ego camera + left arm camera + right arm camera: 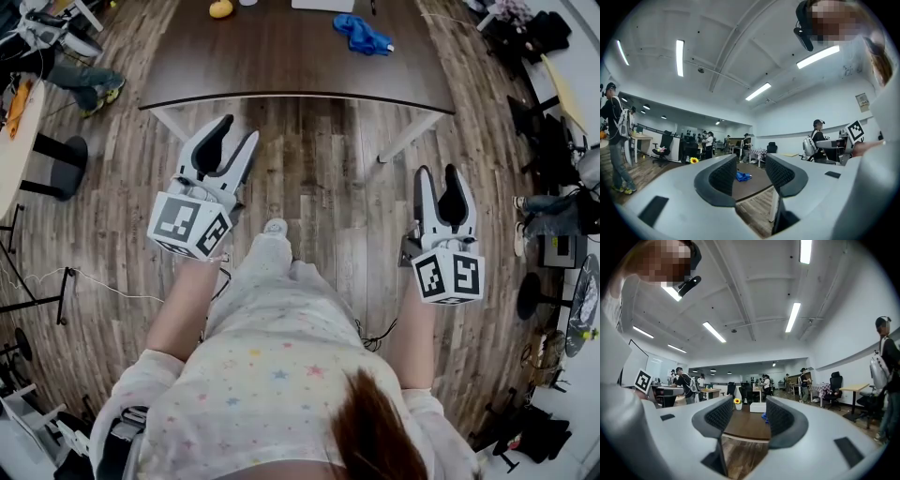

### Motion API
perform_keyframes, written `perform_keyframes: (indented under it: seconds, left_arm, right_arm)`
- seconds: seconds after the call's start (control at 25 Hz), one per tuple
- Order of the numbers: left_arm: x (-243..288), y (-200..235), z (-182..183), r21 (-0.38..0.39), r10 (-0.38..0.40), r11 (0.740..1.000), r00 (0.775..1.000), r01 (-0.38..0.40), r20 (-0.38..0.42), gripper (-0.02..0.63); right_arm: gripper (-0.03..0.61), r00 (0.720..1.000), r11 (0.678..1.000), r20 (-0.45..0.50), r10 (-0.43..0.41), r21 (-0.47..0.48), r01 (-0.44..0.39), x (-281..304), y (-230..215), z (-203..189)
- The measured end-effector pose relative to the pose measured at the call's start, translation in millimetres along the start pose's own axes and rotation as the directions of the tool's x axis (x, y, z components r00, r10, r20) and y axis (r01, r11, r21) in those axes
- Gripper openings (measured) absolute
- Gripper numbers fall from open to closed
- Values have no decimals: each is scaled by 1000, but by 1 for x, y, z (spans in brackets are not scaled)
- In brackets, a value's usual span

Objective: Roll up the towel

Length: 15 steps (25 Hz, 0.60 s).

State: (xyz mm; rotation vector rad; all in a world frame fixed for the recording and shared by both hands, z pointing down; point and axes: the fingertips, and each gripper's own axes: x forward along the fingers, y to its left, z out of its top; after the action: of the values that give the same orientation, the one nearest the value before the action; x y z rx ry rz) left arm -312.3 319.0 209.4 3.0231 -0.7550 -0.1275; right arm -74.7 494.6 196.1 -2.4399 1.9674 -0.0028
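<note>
Head view: crumpled blue cloth towel (364, 35) is laid on smooth dark wooden table (272, 66), eleven o'clock from spread right gripper (441, 173); left gripper (239, 131) is likewise spread.

I hold the left gripper (239, 129) and right gripper (439, 171) over the wood-plank floor (319, 187), short of the dark brown wooden table's (281, 66) curved near edge, jaws apart and empty. The crumpled blue towel (364, 36) lies toward the table's far right.

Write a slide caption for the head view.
Left gripper and right gripper open, empty, short of the table with the towel.
</note>
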Motion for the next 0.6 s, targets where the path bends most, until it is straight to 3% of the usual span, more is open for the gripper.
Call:
perform_keyframes:
  seconds: [0.16,0.6]
  left_arm:
    - [13,11,1,11,7,1000,1000,-7,3,230]
    - [104,67,-6,9,-52,999,998,52,18,238]
  right_arm:
    - [256,1000,1000,17,2,22,-3,16,-3,1]
    - [278,1000,1000,9,-29,-11,30,105,-20,4]
